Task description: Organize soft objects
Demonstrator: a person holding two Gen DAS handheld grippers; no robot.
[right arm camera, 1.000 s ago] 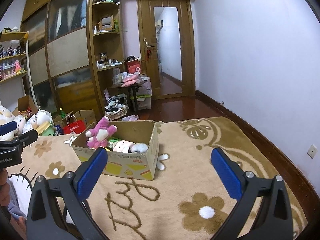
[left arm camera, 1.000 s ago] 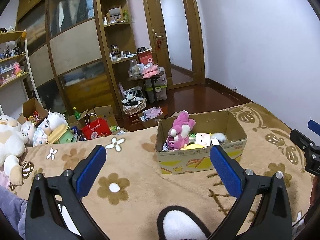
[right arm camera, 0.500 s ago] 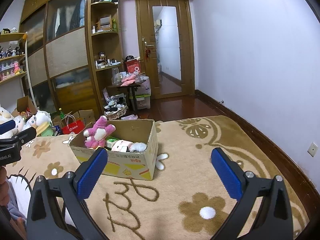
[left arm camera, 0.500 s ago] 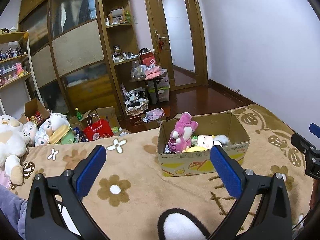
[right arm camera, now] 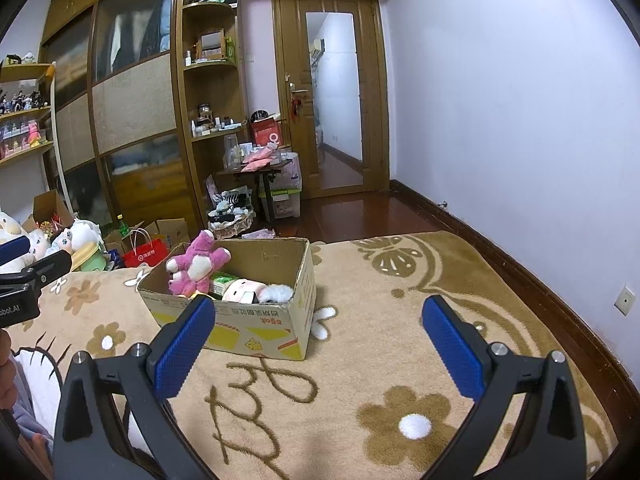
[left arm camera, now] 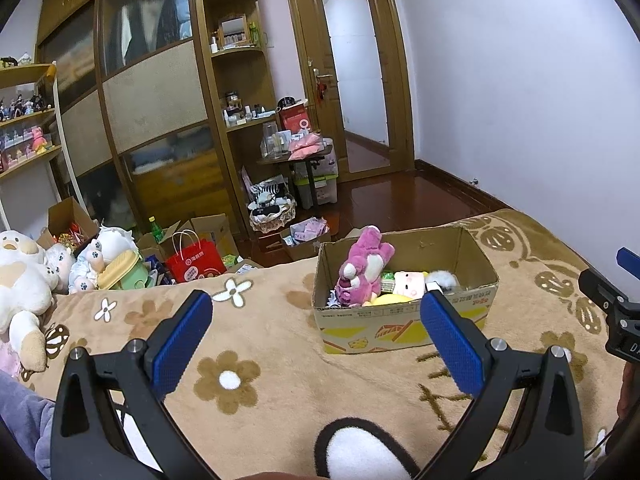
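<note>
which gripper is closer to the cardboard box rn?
Hard to call; neither touches it. From the left gripper the cardboard box sits ahead-right; from the right gripper it sits ahead-left. Both are open and empty.

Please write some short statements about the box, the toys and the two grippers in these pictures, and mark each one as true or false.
1. The cardboard box stands on the brown flowered blanket. True.
2. The pink plush toy lies on the blanket outside the box. False: it sits inside the box.
3. The left gripper is open and holds nothing. True.
4. The right gripper is shut on a toy. False: it is open and empty.
5. The red paper bag is inside the box. False: it stands beyond the blanket's edge.
</note>
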